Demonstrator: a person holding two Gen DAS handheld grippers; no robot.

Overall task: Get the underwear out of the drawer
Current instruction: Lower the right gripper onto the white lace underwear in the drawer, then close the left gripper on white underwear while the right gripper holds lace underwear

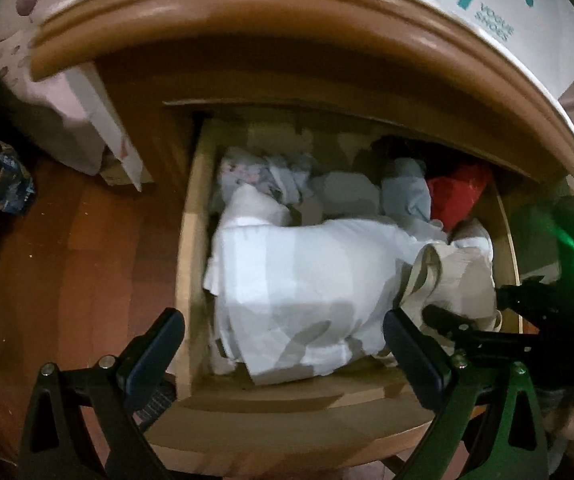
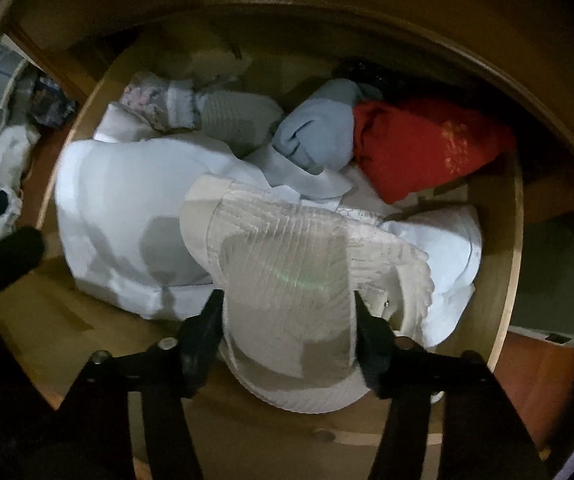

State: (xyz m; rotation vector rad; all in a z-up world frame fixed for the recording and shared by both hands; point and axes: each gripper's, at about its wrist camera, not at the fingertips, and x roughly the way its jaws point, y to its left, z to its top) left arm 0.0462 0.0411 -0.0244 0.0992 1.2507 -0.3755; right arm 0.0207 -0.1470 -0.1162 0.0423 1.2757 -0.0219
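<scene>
The wooden drawer (image 1: 191, 264) stands pulled open and is full of folded clothes. A cream ribbed underwear piece (image 2: 287, 272) lies on top at the front right, and it also shows in the left wrist view (image 1: 455, 276). My right gripper (image 2: 289, 320) is shut on the underwear, one finger on each side of the bunched cloth. My left gripper (image 1: 283, 340) is open and empty above the drawer's front left corner, over a large white garment (image 1: 299, 272).
A red garment (image 2: 419, 148), a light blue garment (image 2: 319, 132) and a floral piece (image 2: 151, 100) lie at the drawer's back. A white shoe box (image 1: 487, 8) sits on the cabinet top. Clothes are piled on the wooden floor (image 1: 67, 248) at left.
</scene>
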